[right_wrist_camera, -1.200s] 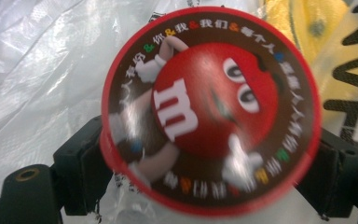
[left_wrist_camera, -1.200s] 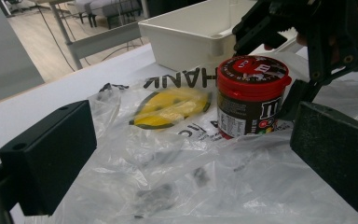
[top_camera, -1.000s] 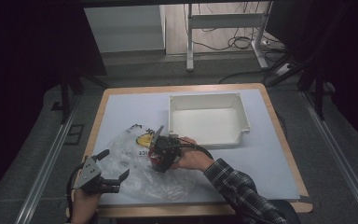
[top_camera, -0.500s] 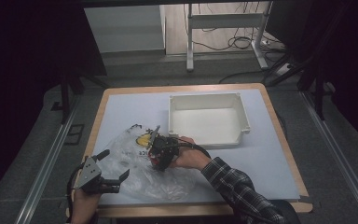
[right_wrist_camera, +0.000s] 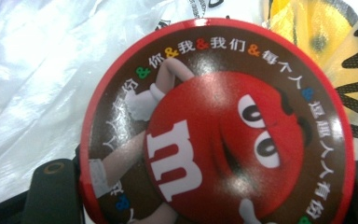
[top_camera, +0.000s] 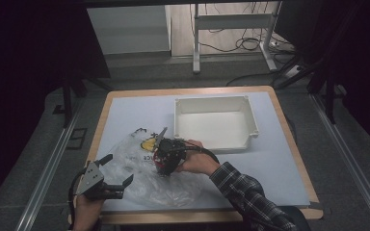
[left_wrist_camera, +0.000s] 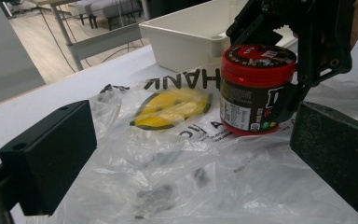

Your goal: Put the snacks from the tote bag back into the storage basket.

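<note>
Bag-covered table (top_camera: 279,159) — jar (left_wrist_camera: 256,88) between pads (left_wrist_camera: 286,100)

The right gripper (top_camera: 165,159) has just closed its fingers on the red-lidded can (left_wrist_camera: 256,88), which now stands clamped between them on the plastic bag (top_camera: 144,178). A second ago the fingers stood wider around it. The gripper has shifted very slightly on the bag.

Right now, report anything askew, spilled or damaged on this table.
Nothing stands out. The candy jar stands upright, lid on, clamped by the right gripper on the crumpled plastic bag. The white bin sits square.
</note>
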A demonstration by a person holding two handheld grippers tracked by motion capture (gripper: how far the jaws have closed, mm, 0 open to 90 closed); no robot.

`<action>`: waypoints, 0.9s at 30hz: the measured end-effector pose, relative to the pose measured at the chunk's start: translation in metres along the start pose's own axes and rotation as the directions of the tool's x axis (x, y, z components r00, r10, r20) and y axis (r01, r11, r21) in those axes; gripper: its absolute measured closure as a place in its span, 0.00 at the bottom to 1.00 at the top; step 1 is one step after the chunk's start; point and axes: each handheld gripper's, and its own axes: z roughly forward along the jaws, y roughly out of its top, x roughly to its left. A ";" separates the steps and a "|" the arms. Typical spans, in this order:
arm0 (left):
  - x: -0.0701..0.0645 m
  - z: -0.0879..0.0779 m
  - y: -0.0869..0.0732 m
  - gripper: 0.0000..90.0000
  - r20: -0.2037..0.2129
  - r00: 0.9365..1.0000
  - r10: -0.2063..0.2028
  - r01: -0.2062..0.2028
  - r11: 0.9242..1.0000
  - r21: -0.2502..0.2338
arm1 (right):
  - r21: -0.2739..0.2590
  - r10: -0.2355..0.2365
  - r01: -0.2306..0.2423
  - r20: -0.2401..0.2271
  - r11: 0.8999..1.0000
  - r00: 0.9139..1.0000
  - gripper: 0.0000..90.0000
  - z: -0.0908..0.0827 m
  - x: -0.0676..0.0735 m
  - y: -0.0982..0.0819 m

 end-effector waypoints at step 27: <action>0.001 -0.001 0.000 0.00 -0.004 1.000 -0.021 0.021 1.000 -0.018 | -0.048 0.046 -0.045 0.017 0.998 0.999 0.28 -0.031 -0.001 -0.018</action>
